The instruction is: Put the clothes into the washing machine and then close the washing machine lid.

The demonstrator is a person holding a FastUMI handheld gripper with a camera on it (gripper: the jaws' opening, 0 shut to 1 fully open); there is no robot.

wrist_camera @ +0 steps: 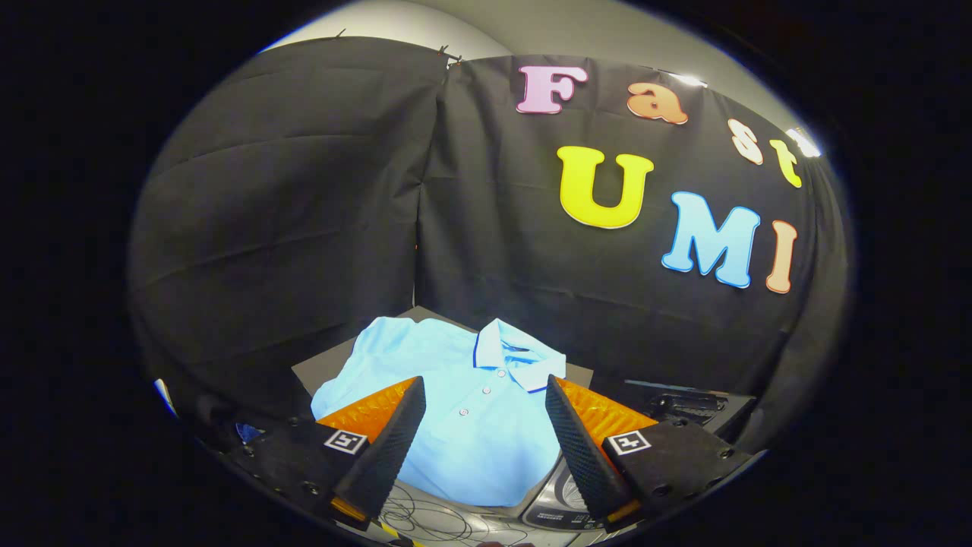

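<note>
The gripper (pixel 484 414) is hovering with its fingers spread wide, pinching nothing. The light blue short-sleeved polo shirt (pixel 463 410) is lying flat between and beyond them on a dark grey counter (pixel 323 368), collar toward the black cloth wall (pixel 304 213). The grey washing machine panel (pixel 566 505) is peeking out below the shirt's hem, its print too small to read.

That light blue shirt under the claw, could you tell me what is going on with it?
A person is holding a hand-held claw over a light blue polo shirt, which lies spread out flat on a dark surface against the booth's black cloth wall. The claw is open, its fingers apart with the shirt's button placket showing between them, and they hold nothing. Just below the shirt's hem, near the fingers, part of what looks like the washing machine appears. The shirt has not gone in yet.
</note>
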